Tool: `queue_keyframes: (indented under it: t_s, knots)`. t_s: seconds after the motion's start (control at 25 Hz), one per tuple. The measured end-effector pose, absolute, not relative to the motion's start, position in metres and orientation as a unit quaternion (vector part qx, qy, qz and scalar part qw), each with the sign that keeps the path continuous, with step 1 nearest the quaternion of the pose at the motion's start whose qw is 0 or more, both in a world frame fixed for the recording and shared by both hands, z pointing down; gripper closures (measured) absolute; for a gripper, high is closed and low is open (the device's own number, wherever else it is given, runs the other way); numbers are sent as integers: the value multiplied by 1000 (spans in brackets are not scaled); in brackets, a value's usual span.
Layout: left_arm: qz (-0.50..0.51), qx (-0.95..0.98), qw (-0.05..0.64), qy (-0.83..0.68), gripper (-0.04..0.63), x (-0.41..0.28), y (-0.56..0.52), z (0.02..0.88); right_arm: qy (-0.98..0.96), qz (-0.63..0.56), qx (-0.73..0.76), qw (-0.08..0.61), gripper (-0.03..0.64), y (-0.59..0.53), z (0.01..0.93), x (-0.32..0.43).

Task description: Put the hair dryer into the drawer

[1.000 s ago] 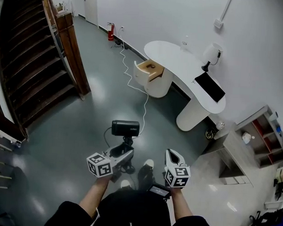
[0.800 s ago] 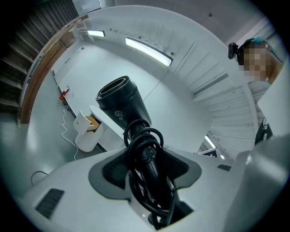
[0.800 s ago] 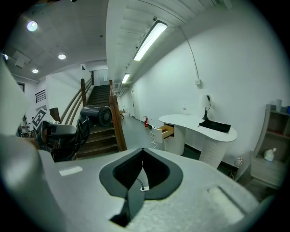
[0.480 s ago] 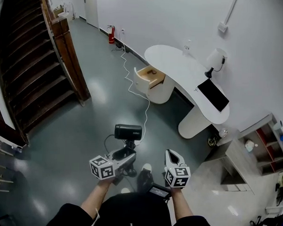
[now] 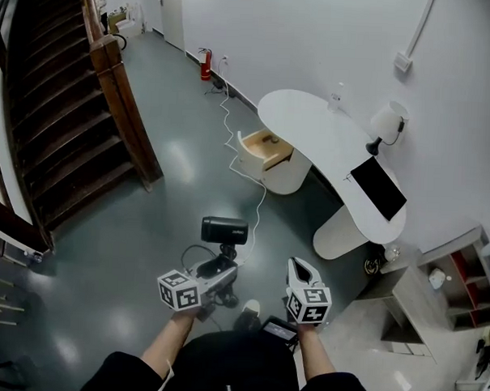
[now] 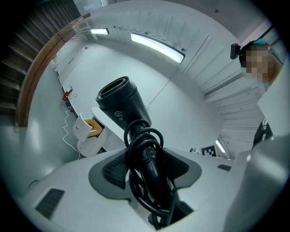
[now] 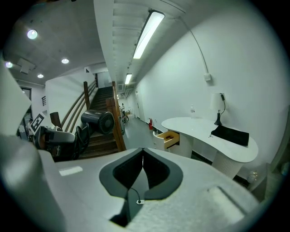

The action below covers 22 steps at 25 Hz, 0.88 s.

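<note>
My left gripper (image 5: 219,265) is shut on the handle of a black hair dryer (image 5: 224,230), its cord coiled round the handle (image 6: 147,167); the barrel (image 6: 121,102) points up and away. The same hair dryer (image 7: 97,122) shows at the left of the right gripper view. My right gripper (image 5: 299,267) is held beside it, shut with nothing between its jaws (image 7: 142,165). The open wooden drawer (image 5: 265,144) sticks out of the rounded pedestal of a white desk (image 5: 329,133) several steps ahead; the drawer (image 7: 168,137) also shows in the right gripper view, and the drawer (image 6: 93,128) in the left gripper view.
A dark wooden staircase (image 5: 61,126) with a post rises at the left. A white cable (image 5: 249,191) trails over the grey floor to the desk. On the desk stand a lamp (image 5: 386,124) and a black pad (image 5: 378,187). A red extinguisher (image 5: 205,65) stands by the wall.
The desk and drawer have shifted right and slightly down in the head view as I walk and turn. Both grippers keep the same pose, the hair dryer still held.
</note>
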<state>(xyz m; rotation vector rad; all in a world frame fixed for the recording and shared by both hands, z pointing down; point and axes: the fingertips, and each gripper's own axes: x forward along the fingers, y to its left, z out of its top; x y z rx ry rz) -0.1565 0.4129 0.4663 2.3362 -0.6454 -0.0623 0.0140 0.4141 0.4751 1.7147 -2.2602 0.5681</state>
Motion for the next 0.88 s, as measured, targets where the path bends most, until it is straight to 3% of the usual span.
queue_keyframes:
  t_s: [0.88]
  knots:
    - [-16,886,368,-282,364,-72,342,479,-793,217,557,117,612,335,491,96]
